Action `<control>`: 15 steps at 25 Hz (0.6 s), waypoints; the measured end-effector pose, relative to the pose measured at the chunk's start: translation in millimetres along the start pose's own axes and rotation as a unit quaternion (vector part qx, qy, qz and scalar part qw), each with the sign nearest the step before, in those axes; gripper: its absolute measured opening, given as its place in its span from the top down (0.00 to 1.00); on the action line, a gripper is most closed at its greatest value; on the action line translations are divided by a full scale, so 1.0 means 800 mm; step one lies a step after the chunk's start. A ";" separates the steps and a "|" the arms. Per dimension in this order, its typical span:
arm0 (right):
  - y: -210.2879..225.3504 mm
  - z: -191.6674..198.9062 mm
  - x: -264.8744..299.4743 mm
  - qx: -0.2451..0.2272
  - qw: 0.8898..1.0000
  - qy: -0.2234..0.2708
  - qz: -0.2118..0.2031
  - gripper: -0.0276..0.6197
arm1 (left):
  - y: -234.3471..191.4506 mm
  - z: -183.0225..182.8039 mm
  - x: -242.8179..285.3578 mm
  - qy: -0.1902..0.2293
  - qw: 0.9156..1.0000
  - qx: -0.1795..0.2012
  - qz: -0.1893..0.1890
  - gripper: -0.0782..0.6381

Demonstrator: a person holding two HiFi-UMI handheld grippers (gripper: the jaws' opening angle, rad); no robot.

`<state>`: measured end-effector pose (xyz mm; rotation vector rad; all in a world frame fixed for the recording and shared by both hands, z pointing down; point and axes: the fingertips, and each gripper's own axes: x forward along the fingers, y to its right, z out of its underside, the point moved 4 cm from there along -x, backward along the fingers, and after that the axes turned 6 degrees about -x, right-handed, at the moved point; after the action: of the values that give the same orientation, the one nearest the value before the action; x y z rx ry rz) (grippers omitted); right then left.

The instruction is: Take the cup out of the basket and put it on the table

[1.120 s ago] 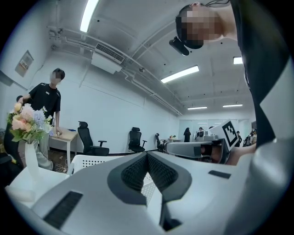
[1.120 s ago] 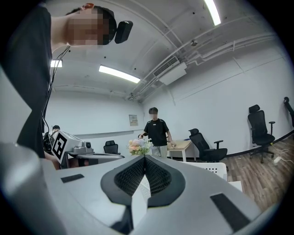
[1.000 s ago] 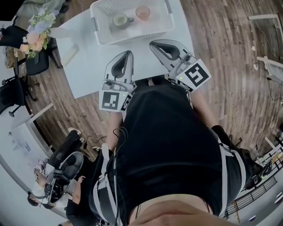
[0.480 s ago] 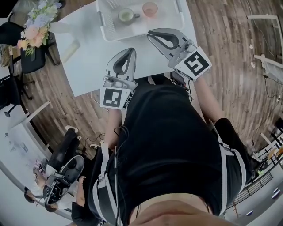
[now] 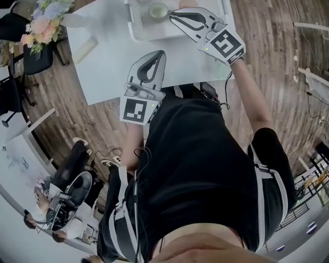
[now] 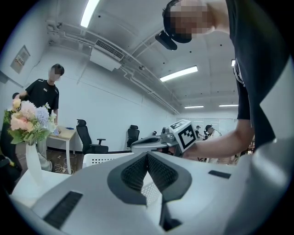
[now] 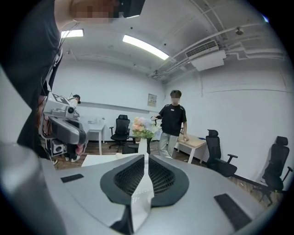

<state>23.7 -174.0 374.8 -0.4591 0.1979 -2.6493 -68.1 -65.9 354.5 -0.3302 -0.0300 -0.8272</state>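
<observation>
At the top of the head view a white basket (image 5: pixel 154 35) stands on the white table (image 5: pixel 108 67). Inside it sits a pale green cup (image 5: pixel 158 9). A pink cup (image 5: pixel 186 2) beside it is nearly cut off by the frame edge. My right gripper (image 5: pixel 172 15) is shut and empty, with its tips over the basket just right of the green cup. My left gripper (image 5: pixel 162 53) is also shut and empty, above the table short of the basket's front rim. In the left gripper view the basket wall (image 6: pixel 98 159) shows beyond the shut left gripper (image 6: pixel 147 154). The right gripper view shows only its own shut right gripper (image 7: pixel 147 157).
A vase of flowers (image 5: pixel 41 23) stands at the table's far left corner. A pale block (image 5: pixel 85 50) lies nearby on the table. Office chairs and desks ring the room. A person (image 7: pixel 172 124) stands behind the flowers (image 7: pixel 144 128).
My right gripper has moved forward from the table's near edge to over the basket, rolling a little. The left gripper has edged forward toward the basket. Both stay shut.
</observation>
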 end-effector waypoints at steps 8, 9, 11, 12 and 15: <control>0.030 0.042 0.065 -0.013 0.997 -0.062 -0.043 0.83 | -0.020 0.009 -0.015 -0.017 0.999 -0.015 -0.022 0.86; 0.030 0.050 0.074 -0.016 0.996 -0.072 -0.051 0.83 | -0.022 0.011 -0.016 -0.014 1.000 -0.016 -0.021 0.86; 0.029 0.066 0.091 -0.021 0.993 -0.092 -0.068 0.81 | -0.025 0.012 -0.017 -0.005 1.000 -0.019 -0.013 0.86; 0.028 0.075 0.100 -0.024 0.992 -0.102 -0.077 0.80 | -0.027 0.013 -0.017 -0.005 1.000 -0.020 -0.012 0.86; 0.022 0.101 0.123 -0.035 0.985 -0.133 -0.103 0.79 | -0.029 0.014 -0.016 -0.008 1.000 -0.021 -0.010 0.86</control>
<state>-24.7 -239.0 474.7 -0.8933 0.1677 -2.7485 -92.3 -68.0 369.7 -0.3774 -0.0309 -0.8452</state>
